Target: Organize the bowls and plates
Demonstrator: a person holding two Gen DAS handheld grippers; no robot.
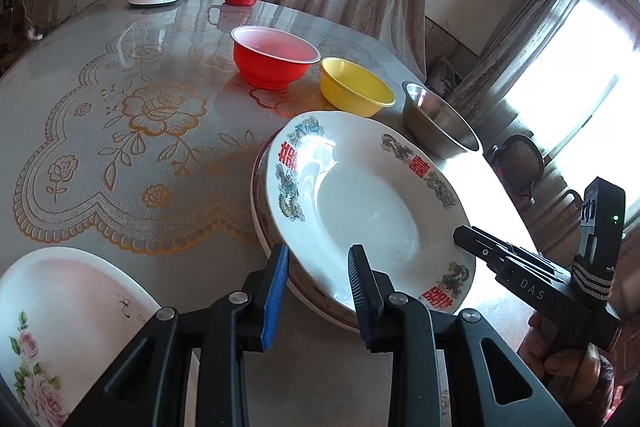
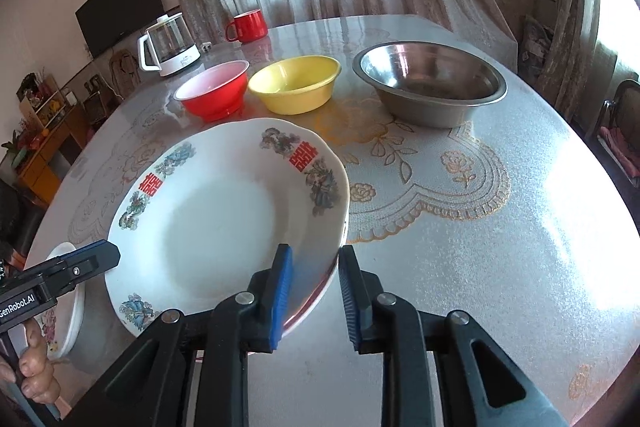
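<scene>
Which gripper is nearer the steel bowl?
Right. The right gripper is at the plate's rim on the steel bowl's side; the left gripper is at the opposite rim.

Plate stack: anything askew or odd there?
Yes. The top dragon-pattern plate sits tilted and off-centre on the plate beneath, overhanging toward the steel bowl instead of nesting flat. Both tongs straddle its near rim. No chips or spills visible; the red bowl and yellow bowl stand upright.
</scene>
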